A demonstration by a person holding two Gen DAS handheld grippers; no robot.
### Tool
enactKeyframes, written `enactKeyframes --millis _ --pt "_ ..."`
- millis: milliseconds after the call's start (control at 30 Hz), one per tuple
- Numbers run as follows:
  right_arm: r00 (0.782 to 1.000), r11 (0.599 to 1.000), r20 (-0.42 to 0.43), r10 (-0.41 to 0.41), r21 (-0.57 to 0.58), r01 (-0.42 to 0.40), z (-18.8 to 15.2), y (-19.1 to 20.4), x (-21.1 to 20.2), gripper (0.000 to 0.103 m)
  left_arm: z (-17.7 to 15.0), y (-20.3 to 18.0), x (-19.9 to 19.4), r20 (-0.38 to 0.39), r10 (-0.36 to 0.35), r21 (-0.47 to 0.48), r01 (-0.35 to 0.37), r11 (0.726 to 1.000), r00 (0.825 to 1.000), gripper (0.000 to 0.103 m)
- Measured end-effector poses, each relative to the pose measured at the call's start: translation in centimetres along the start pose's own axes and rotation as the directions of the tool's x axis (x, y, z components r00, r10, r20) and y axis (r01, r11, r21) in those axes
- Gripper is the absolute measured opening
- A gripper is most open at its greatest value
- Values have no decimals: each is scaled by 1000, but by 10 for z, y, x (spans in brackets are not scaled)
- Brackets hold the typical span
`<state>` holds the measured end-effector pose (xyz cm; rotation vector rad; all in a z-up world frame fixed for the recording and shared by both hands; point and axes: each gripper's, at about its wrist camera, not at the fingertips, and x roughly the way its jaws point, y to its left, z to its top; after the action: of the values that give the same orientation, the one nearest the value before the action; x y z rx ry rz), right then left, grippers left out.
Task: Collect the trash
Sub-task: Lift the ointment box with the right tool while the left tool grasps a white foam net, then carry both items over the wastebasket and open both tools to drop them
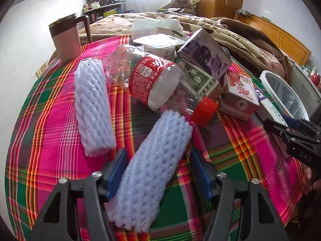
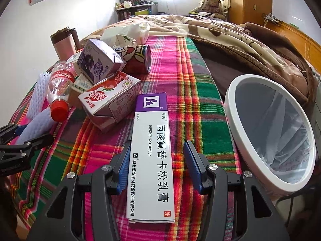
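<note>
Two grips pending: neither piece of trash is seen clamped yet.
Foam sleeve: lying on the plaid cloth, near edge, between the spread jaws of the left gripper.
Ointment box: lying lengthwise inside the wide-open right gripper; nothing is held.
Bin: lined, set to the right, just beside the bed.
Pile: bottle and cartons heaped farther off.
Risk: the soft sleeve may be crushed or squeezed out; the slim box may be skewed and dropped short of the bin.
</note>
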<state>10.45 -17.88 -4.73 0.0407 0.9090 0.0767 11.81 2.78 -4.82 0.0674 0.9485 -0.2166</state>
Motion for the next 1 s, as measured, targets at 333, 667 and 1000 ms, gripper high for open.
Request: enactKeyframes --millis 333,667,1000 --pt "999 999 26 32 15 -32 -1 -4 -8 39 -1 -4 -11 18 -27 -25 27 999 999 31" --pt "995 998 84 60 30 -62 2 -15 -28 39 4 -14 -33 78 -70 -40 73 997 994 31" --pt "987 997 158 21 73 -33 12 -40 -55 39 31 -49 -46 150 -133 16 132 991 980 31"
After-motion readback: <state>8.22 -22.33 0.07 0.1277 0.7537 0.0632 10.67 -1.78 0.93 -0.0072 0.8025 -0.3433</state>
